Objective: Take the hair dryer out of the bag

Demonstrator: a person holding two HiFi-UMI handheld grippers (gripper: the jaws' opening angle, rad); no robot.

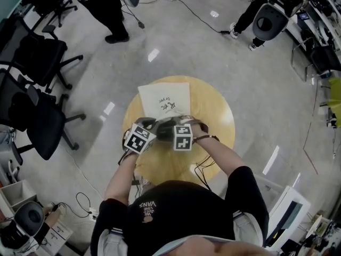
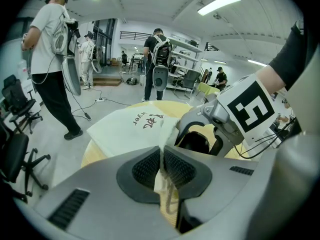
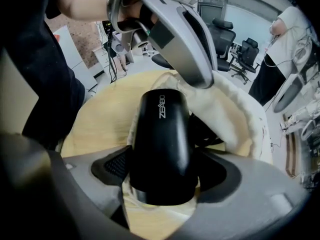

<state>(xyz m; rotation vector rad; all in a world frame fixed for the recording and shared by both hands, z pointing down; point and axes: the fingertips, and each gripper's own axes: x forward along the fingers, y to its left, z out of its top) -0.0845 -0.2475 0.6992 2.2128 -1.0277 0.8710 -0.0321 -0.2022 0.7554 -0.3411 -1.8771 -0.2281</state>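
My right gripper [image 3: 162, 184]: jaws spread wide, straddling the black hair dryer [image 3: 162, 139], which pokes from the bag [image 3: 235, 119] on the table [image 1: 213, 111]. Left gripper [image 2: 162, 171] pinches the bag's rim.

Round wooden table [image 1: 221, 116], black office chairs [image 1: 42, 124] at left, person standing [image 1: 109, 7] beyond, cable [image 1: 197, 15] across floor

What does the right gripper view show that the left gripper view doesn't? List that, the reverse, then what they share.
Only the right gripper view: the lettered barrel of the black hair dryer, lying in the mouth of the bag, with the jaws of the right gripper standing wide around it.
Only the left gripper view: the left gripper shut on the bag's rim, and the right gripper's marker cube.
Both: the white bag, the round wooden table, and the opposite gripper.
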